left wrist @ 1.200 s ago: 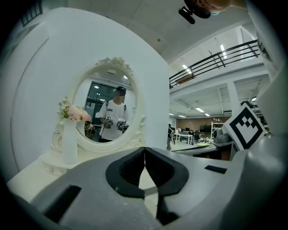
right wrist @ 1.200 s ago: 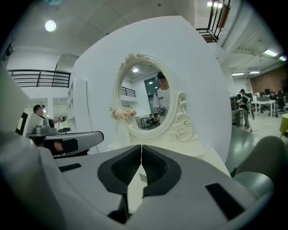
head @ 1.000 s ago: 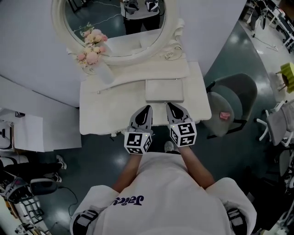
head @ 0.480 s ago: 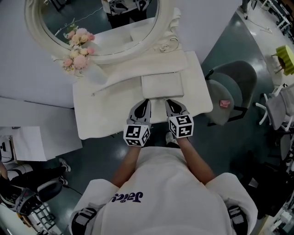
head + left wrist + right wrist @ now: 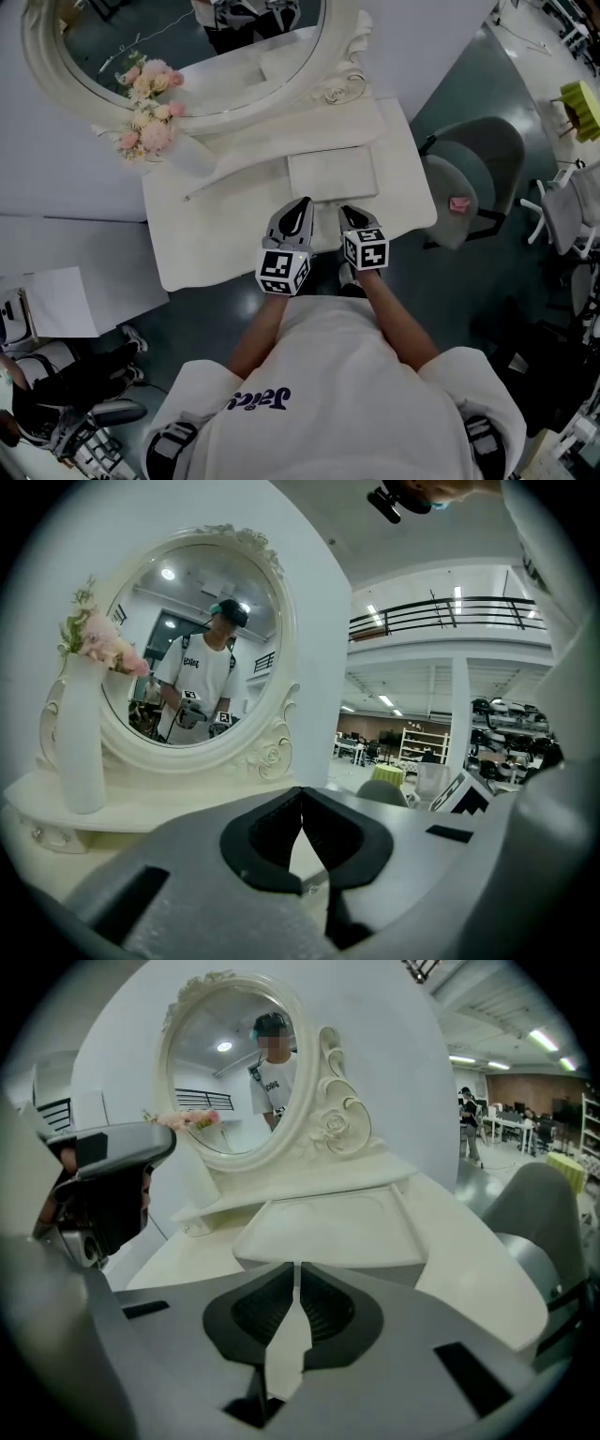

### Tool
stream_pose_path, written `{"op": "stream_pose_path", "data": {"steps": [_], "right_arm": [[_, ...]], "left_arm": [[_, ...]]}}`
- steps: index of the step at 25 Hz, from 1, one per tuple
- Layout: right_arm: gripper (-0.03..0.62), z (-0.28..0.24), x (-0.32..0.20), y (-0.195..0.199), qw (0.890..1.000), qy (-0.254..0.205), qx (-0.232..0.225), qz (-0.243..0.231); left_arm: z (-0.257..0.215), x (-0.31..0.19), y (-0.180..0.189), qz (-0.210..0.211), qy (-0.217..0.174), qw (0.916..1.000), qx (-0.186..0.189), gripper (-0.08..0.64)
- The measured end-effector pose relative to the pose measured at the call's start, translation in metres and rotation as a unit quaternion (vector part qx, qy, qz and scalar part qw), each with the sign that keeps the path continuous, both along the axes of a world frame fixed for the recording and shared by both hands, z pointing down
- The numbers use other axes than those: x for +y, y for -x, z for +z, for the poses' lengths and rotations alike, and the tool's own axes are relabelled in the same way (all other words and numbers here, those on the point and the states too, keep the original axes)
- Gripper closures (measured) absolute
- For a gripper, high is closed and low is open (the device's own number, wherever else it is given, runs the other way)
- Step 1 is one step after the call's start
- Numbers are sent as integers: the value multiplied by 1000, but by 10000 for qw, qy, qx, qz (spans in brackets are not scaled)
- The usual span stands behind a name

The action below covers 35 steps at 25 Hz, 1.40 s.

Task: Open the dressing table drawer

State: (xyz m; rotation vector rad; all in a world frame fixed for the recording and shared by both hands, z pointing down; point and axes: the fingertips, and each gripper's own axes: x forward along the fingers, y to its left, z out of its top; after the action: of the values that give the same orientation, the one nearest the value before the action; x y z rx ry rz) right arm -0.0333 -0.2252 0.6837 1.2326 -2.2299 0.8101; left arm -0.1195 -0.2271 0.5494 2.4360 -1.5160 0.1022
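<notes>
The white dressing table [image 5: 216, 225] carries an oval mirror [image 5: 187, 47] and a flat raised panel [image 5: 333, 173] on its top. Its drawer front is hidden under the table's front edge in every view. My left gripper [image 5: 302, 204] hovers over the front edge just left of the panel, jaws shut and empty [image 5: 301, 794]. Beside it my right gripper [image 5: 349, 216] is also shut with nothing in it [image 5: 296, 1269], pointing down at the panel [image 5: 328, 1227].
A white vase with pink flowers [image 5: 150, 122] stands at the table's back left. A grey chair [image 5: 469, 187] with a small pink thing [image 5: 459, 202] on its seat is at the right. A white cabinet [image 5: 56, 300] is at the left.
Both grippers have sunk towards the table's front edge, the right one further and tipping downward. Their jaws have stayed shut.
</notes>
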Motion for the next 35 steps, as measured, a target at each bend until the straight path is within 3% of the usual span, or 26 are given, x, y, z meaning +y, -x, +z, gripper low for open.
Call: {"op": "stream_pose_path", "data": {"steps": [4, 7, 21, 35], "right_arm": [[571, 27, 1, 0, 9996, 256, 150, -7], [466, 41, -1, 2, 9989, 411, 237, -25], [466, 74, -20, 6, 9946, 739, 726, 93], [509, 80, -23, 7, 9942, 805, 697, 114]], "left_arm": [[6, -4, 4, 19, 93, 10000, 20, 545], [9, -7, 7, 17, 139, 9999, 17, 545], [16, -19, 34, -205, 245, 9995, -10, 545], [19, -17, 39, -262, 300, 9992, -13, 545]]}}
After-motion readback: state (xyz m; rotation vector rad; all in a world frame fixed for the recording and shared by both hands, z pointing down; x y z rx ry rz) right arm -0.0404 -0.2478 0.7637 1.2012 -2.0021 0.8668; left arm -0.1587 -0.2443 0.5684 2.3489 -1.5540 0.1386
